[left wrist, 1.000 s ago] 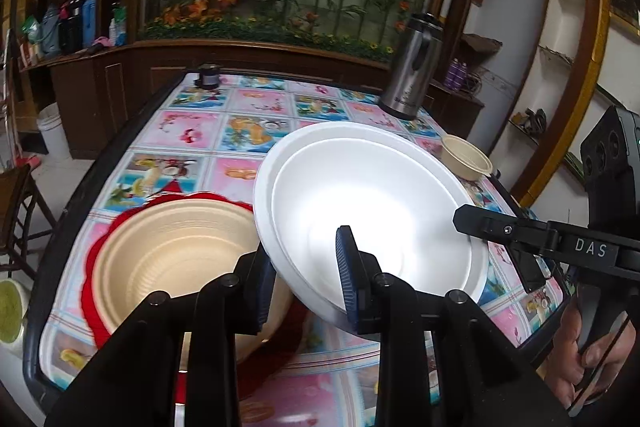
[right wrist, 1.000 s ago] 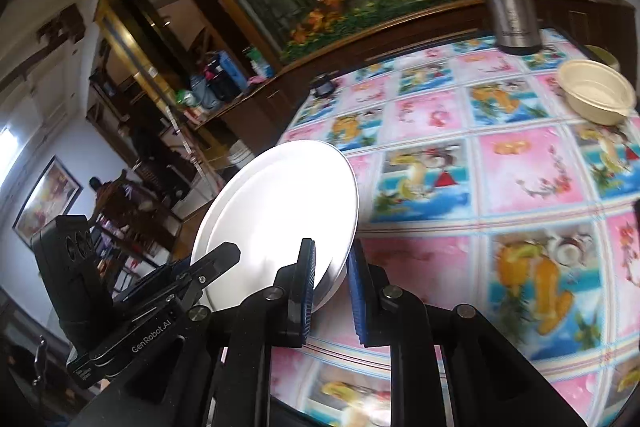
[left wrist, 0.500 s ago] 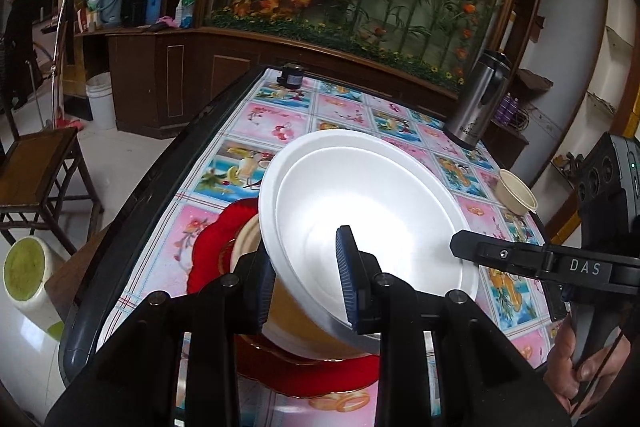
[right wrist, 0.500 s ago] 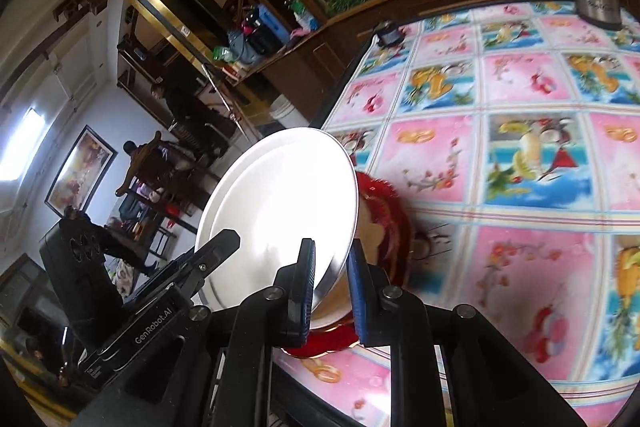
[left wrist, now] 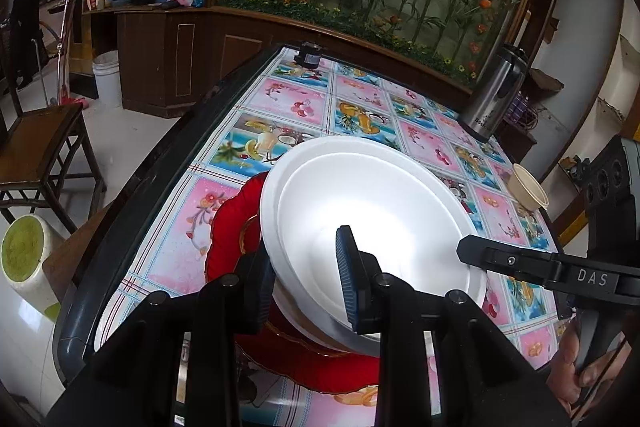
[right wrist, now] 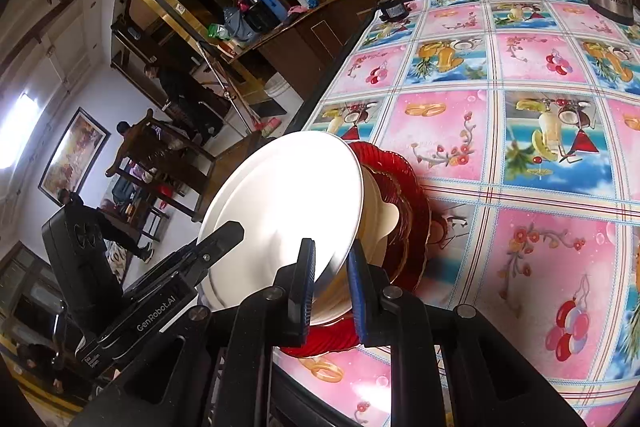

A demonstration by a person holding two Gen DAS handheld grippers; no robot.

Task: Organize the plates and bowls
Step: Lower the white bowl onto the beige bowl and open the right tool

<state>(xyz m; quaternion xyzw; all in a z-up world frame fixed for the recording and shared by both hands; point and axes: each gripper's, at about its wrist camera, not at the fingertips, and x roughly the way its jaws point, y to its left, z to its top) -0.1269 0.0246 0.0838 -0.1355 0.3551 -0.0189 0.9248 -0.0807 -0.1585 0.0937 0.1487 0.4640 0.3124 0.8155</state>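
A white plate [left wrist: 372, 211] is held tilted over a tan bowl [right wrist: 374, 223] that sits on a red plate [left wrist: 228, 223] near the table's [left wrist: 304, 103] corner. Its rim is clamped on opposite sides by the left gripper [left wrist: 306, 279] and the right gripper [right wrist: 330, 283]. A second bowl [left wrist: 527, 185] and a steel flask [left wrist: 494, 95] are seen farther along the table.

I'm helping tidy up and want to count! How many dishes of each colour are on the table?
White plates: 1, held at its rim by both grippers, left and right
Red plates: 1, under the stack
Beige bowls: 2, one on the red plate, one small at the far edge
Total: 4
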